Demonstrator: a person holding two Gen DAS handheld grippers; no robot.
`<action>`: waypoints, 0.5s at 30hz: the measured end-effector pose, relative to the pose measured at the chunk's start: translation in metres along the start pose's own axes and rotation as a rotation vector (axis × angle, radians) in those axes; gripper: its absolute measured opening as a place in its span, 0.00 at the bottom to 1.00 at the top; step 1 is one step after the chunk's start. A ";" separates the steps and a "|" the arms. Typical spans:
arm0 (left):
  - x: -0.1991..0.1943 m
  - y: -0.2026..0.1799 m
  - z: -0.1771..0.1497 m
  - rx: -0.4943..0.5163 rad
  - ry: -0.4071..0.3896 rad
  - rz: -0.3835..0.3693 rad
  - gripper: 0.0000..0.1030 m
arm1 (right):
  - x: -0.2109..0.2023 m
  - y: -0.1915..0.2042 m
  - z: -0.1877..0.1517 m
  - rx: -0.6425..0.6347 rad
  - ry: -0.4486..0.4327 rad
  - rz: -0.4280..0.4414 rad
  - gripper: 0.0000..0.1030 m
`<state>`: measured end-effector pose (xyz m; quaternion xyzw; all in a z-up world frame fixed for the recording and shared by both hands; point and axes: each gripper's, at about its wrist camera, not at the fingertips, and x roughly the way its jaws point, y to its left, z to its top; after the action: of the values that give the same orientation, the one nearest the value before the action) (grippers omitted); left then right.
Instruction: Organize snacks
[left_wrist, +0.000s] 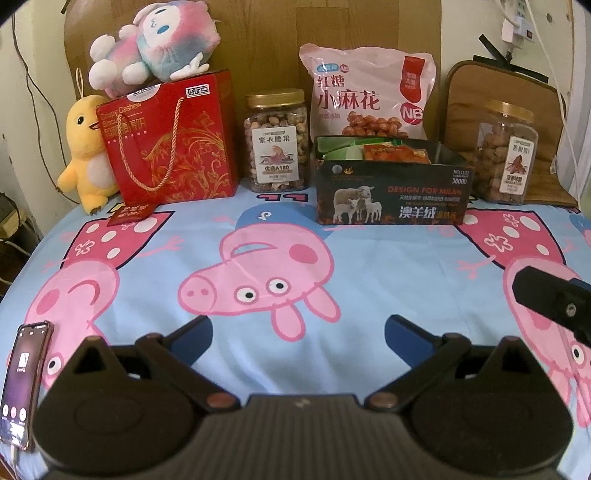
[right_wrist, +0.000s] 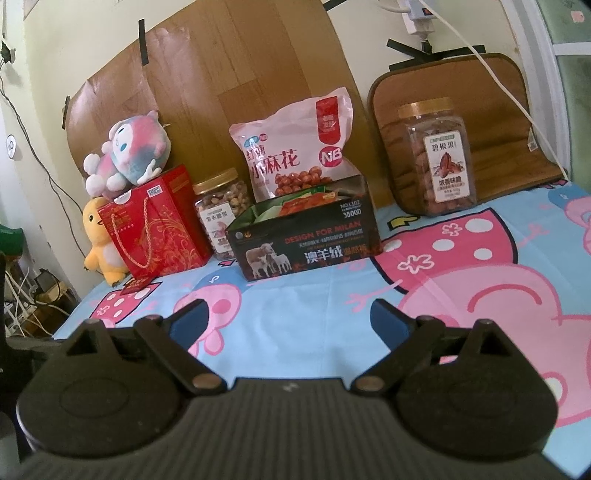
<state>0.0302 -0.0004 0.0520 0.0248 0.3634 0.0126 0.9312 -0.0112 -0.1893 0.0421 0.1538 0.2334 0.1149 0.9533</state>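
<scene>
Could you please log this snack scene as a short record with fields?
surface: bed sheet with a cartoon pig print
open box: dark box holding snack packets
bag: pink snack bag upright behind the box
jars: cashew jar left of the box, pecan jar to its right
left gripper: open, empty
right gripper: open, empty

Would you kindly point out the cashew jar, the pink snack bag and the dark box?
cashew jar (left_wrist: 275, 147): left wrist view, front label.
pink snack bag (left_wrist: 364, 96): left wrist view, printed front.
dark box (right_wrist: 303, 243): right wrist view, front wall.
</scene>
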 end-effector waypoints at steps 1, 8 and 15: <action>0.000 0.000 0.000 -0.001 0.000 -0.001 1.00 | 0.000 0.000 0.000 0.001 0.002 0.000 0.93; 0.001 -0.001 0.001 0.003 0.004 -0.004 1.00 | 0.001 0.003 -0.001 -0.008 0.002 0.008 0.93; 0.003 -0.011 0.002 0.026 0.009 -0.008 1.00 | 0.001 0.000 -0.001 0.006 0.000 0.008 0.93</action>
<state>0.0340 -0.0112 0.0508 0.0352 0.3677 0.0042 0.9293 -0.0107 -0.1890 0.0407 0.1575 0.2331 0.1180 0.9523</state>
